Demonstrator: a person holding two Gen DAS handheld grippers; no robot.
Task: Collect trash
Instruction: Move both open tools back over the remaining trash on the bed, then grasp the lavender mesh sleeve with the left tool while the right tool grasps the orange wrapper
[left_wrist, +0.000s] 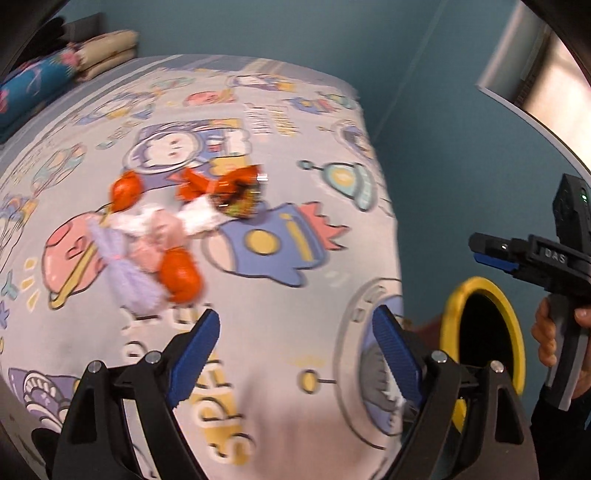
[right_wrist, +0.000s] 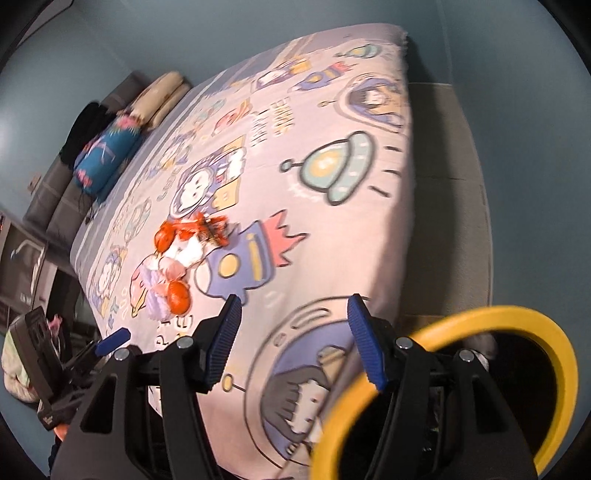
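A pile of trash lies on the bed: orange peels (left_wrist: 181, 277), crumpled white and pink tissues (left_wrist: 162, 229), a lilac wrapper (left_wrist: 129, 273) and an orange snack wrapper (left_wrist: 229, 188); the pile also shows in the right wrist view (right_wrist: 177, 266). My left gripper (left_wrist: 295, 336) is open and empty, above the bed short of the pile. My right gripper (right_wrist: 295, 332) is open and empty over the bed's near edge; it also shows in the left wrist view (left_wrist: 495, 251). A yellow-rimmed bin (left_wrist: 454, 306) stands beside the bed, close under my right gripper (right_wrist: 546, 354).
The bed has a cartoon space-print sheet (left_wrist: 295, 140). Pillows and a folded blanket (left_wrist: 55, 74) lie at its far end. Blue walls surround it, with a window (left_wrist: 535, 66) at the right. Beige floor (right_wrist: 450, 206) runs beside the bed.
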